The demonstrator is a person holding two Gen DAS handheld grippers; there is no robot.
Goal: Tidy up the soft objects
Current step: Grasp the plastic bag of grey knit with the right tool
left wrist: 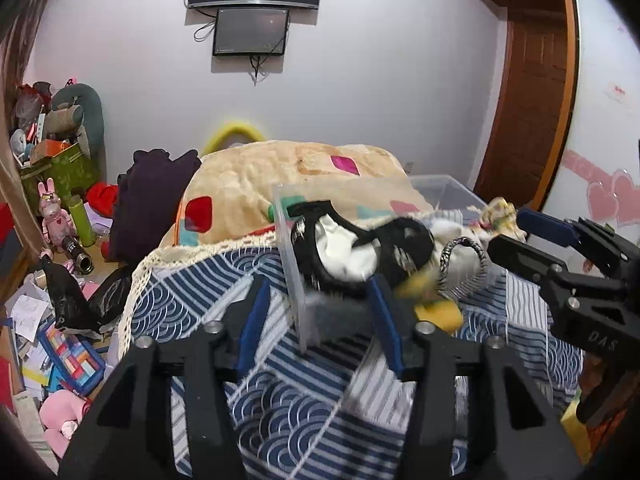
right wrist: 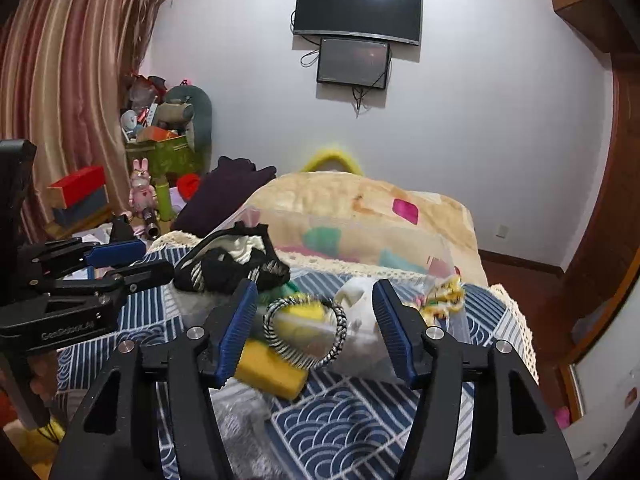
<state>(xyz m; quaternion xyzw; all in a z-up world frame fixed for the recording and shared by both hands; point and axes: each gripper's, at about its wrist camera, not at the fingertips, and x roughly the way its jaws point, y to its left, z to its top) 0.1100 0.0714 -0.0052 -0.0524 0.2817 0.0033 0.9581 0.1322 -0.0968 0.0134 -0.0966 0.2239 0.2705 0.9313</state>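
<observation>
On the patterned bed cover (right wrist: 352, 412), a clear plastic bin (left wrist: 292, 264) is stood as the collection point, with black-and-white garments (left wrist: 344, 252) draped over its rim, a striped ring (right wrist: 304, 332) and yellow sponge (right wrist: 272, 372) piled beside it, and the left gripper (left wrist: 316, 320) and right gripper (right wrist: 316, 332) both spread wide, empty, before it.

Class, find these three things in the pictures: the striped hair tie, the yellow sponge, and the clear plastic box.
Striped hair tie (right wrist: 340, 330): right wrist view, right side of loop.
Yellow sponge (right wrist: 266, 374): right wrist view, top face.
Clear plastic box (left wrist: 298, 280): left wrist view, near wall.
</observation>
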